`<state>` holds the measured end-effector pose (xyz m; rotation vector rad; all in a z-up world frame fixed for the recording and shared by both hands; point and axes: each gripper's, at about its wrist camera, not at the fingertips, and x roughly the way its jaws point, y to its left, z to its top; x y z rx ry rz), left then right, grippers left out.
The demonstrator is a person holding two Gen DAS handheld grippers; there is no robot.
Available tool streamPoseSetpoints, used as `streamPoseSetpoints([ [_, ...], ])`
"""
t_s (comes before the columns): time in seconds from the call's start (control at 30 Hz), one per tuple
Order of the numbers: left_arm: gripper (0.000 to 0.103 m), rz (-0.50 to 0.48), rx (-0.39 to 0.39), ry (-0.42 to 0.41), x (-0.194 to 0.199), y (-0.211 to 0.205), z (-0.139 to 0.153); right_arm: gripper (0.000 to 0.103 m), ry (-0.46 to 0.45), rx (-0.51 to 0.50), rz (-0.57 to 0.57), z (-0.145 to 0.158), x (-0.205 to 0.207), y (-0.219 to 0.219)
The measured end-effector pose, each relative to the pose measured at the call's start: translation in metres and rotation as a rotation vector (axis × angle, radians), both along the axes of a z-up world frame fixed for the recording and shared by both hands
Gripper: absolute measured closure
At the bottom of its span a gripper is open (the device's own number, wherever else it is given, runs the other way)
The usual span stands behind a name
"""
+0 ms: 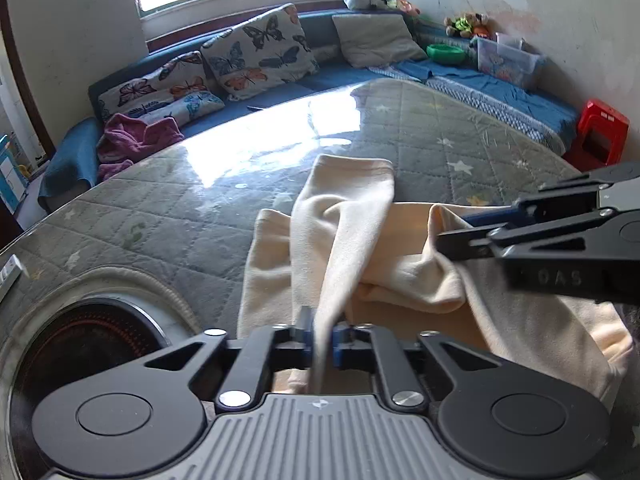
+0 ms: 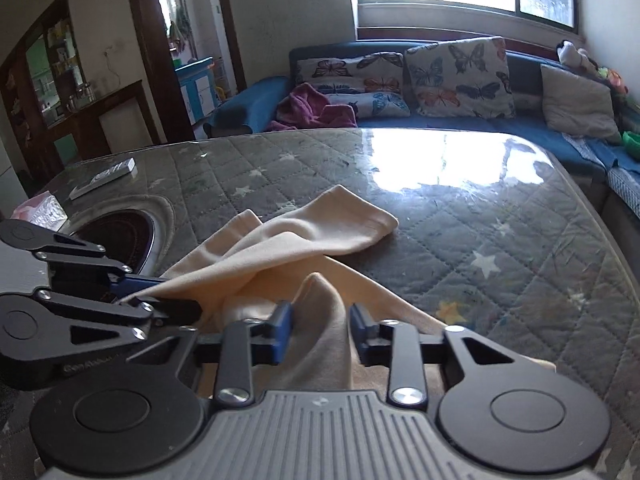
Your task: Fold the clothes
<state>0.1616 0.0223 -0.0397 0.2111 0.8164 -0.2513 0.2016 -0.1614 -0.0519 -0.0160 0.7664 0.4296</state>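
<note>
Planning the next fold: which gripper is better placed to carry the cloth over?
Left. The left gripper is shut on the cream garment, its fabric pulled taut. The right gripper looks open, fabric loose between its jaws.

Cream garment, soft knit, crumpled and partly lifted, one narrow end lying flat on quilted tabletop

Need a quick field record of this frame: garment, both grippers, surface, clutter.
garment: cream cloth, crumpled, partly lifted off the table
left gripper: shut on a fold of the cloth
right gripper: jaws apart, cloth between them, not clamped
surface: glass-topped quilted table, round burner set into it
clutter: remote at the table's far edge
background: blue sofa with butterfly pillows
</note>
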Motion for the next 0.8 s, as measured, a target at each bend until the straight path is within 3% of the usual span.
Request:
streamPoseSetpoints([
  [0.03,0.097,0.01,-0.008,-0.007,-0.003,0.004,0.003,0.094,0.001,0.006,0.003,0.001,-0.001,-0.001],
  [0.1,0.099,0.03,-0.024,-0.022,-0.01,0.011,0.01,0.095,-0.028,-0.002,-0.003,0.006,-0.01,-0.004],
  [0.5,0.1,0.215,-0.098,-0.13,-0.089,0.075,0.054,0.096,-0.278,-0.058,-0.1,0.071,-0.089,-0.034],
  [0.8,0.1,0.281,-0.101,-0.097,-0.166,0.106,0.059,0.096,-0.372,-0.069,-0.233,0.094,-0.164,-0.085],
])
